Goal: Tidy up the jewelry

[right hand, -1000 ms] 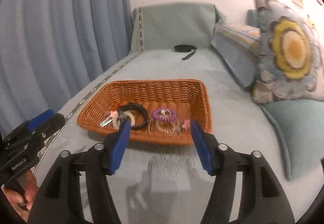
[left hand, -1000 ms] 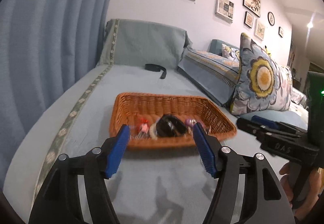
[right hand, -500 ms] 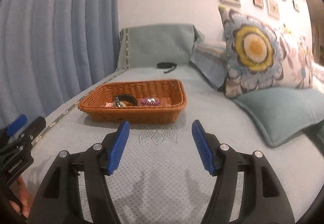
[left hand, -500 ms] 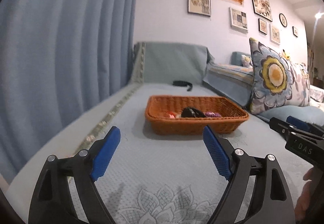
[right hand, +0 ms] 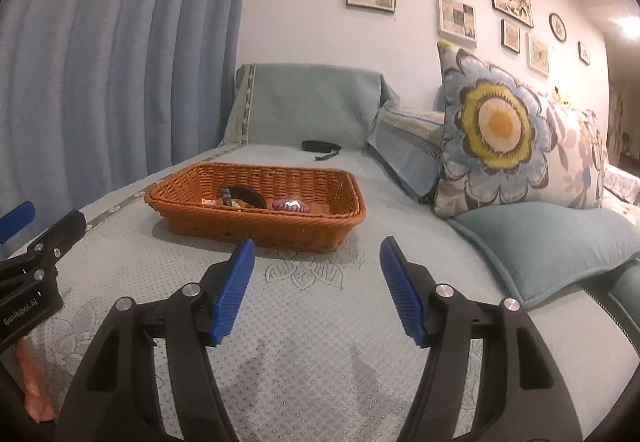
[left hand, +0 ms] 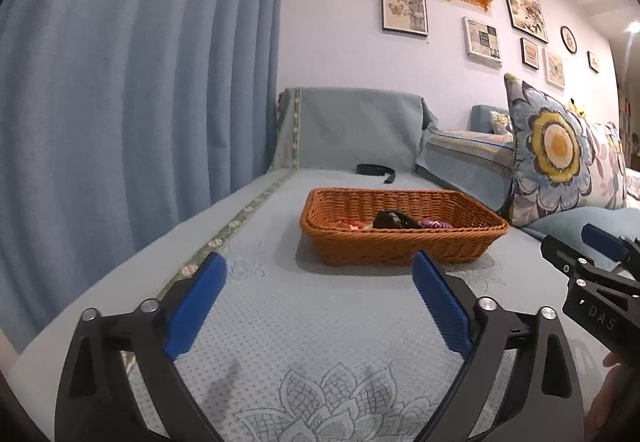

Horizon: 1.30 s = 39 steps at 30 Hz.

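An orange wicker basket (left hand: 400,248) (right hand: 280,230) sits on the sofa seat. It holds a black bracelet (left hand: 394,220) (right hand: 244,196), a purple coiled band (left hand: 434,223) (right hand: 290,205) and small pale and red pieces at its left. My left gripper (left hand: 318,274) is open and empty, low over the seat, short of the basket. My right gripper (right hand: 316,258) is open and empty, just in front of the basket's near right corner. Each gripper shows at the edge of the other's view.
A black strap (left hand: 376,170) (right hand: 320,146) lies on the seat behind the basket. A flowered cushion (right hand: 496,130) and a plain teal cushion (right hand: 548,238) lie to the right. A blue curtain (left hand: 140,102) hangs at the left.
Both grippers have drawn back and down from over the basket, so it now sits farther ahead. Both stay open and empty.
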Each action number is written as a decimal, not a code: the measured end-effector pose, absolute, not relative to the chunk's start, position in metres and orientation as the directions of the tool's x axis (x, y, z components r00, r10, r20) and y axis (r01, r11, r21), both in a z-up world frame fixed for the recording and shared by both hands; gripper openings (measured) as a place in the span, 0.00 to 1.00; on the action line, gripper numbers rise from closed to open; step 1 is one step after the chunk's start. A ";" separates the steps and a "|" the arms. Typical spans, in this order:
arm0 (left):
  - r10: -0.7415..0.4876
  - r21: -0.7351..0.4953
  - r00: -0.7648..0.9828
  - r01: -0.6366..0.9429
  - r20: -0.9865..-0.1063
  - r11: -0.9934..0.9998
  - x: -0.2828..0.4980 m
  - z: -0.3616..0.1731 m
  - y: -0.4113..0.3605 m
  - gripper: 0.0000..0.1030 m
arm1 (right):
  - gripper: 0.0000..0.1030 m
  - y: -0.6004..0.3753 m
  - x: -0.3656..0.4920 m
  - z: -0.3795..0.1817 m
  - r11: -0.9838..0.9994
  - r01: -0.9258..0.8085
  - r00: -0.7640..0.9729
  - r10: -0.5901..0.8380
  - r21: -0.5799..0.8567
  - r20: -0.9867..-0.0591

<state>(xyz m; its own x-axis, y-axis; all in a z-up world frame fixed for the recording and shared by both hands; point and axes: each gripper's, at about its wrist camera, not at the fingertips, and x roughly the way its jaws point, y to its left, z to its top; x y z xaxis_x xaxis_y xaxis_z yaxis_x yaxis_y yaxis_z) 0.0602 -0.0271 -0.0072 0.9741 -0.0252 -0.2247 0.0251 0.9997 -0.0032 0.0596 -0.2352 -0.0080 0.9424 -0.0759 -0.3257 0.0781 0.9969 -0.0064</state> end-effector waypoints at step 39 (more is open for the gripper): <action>0.020 0.023 0.978 -0.015 -0.207 1.000 0.057 -0.005 -0.026 0.92 | 0.66 -0.242 0.058 -0.007 0.996 0.082 0.946 -0.067 0.035 -0.319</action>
<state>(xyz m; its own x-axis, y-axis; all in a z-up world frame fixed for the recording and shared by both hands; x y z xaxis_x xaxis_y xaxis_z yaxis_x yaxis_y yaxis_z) 0.0565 -0.0258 -0.0047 0.9782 0.0197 -0.2066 -0.0153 0.9996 0.0229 0.0576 -0.2416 -0.0069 0.9455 -0.0671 -0.3186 0.0825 0.9960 0.0350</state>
